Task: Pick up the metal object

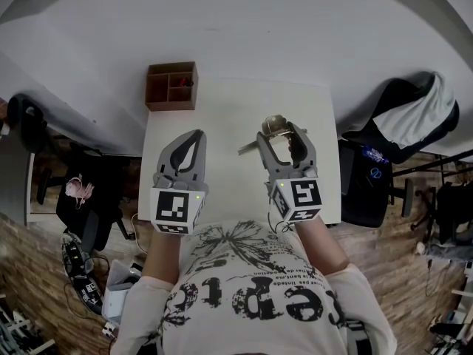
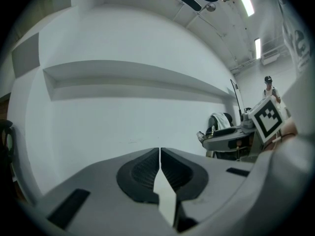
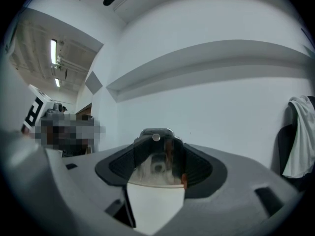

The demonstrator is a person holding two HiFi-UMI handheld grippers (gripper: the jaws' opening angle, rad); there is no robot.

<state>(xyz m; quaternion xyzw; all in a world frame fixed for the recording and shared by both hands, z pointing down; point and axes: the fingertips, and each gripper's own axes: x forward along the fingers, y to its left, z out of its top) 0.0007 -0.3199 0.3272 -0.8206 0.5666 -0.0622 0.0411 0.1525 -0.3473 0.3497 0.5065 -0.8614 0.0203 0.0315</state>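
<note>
So the pick looks basically done here. The right gripper (image 1: 283, 132) has its jaws clamped on the metal object (image 1: 275, 124), partway open with the shiny piece wedged between them. In the right gripper view the metal object (image 3: 156, 156) fills the gap between the jaws, and the only thing behind it is the white wall (image 3: 211, 97). No desk surface shows there at all, so my guess is it's lifted clear and held up in the air over the far part of the desk (image 1: 222, 117).

The left gripper (image 1: 196, 137) isn't doing anything. Its own view shows the left gripper (image 2: 159, 154) with jaws pressed fully together and nothing in them.

What's next? I'd say just keep the squeeze steady and the wrist level so the thing doesn't slip or twist out, since smooth metal on those pads looks slippery to me.

Hard-to-see stuff:
- I honestly can't tell what the object is. It's reflective, with a rivet-like dot near the top, and the head view shows a thin strip sticking out to the left.
- Its lower part is cut off by the gripper body in the right gripper view.
- I can't see any gap under it from above, so "off the desk" is a guess.
- The wooden box (image 1: 171, 86) at the far left edge has compartments, but I can't make out what's inside
</note>
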